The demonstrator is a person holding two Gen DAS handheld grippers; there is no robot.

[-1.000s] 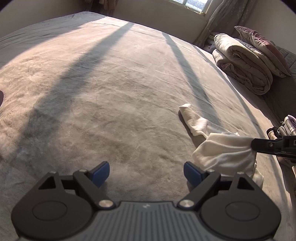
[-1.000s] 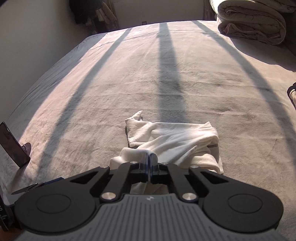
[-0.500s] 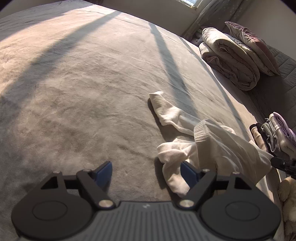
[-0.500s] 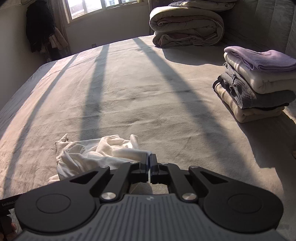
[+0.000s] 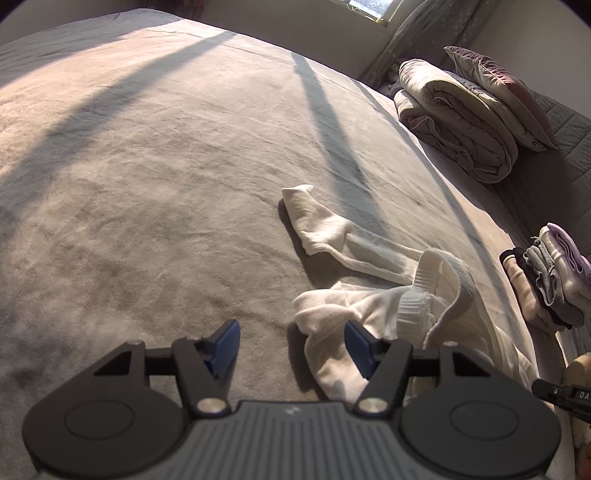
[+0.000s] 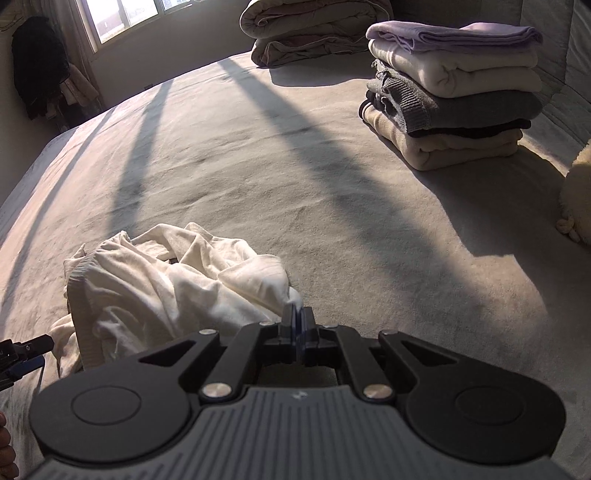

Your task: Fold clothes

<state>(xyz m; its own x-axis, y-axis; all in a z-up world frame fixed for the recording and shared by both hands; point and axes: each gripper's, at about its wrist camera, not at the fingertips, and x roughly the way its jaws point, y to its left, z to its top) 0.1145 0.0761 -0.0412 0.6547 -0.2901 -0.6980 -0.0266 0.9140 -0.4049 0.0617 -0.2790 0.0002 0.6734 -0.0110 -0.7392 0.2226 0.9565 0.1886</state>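
On the bed point(image 5: 147, 184), the right tongs point(image 6: 297, 319) pinch, it seems, a corner of the crumpled white sweater point(image 6: 166, 284), while the left tongs point(image 5: 291, 345), closing, stand half open around a fold.

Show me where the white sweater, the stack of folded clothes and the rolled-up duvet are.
white sweater point(image 6: 155, 280): right wrist view, crumpled body.
stack of folded clothes point(image 6: 454, 99): right wrist view, grey layer.
rolled-up duvet point(image 5: 454, 122): left wrist view, outer roll.

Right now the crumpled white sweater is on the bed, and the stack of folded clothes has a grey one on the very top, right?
Not quite. The crumpled white sweater is on the bed, but the top of the stack of folded clothes is a lilac one; the grey one sits lower down. The right wrist view shows it.
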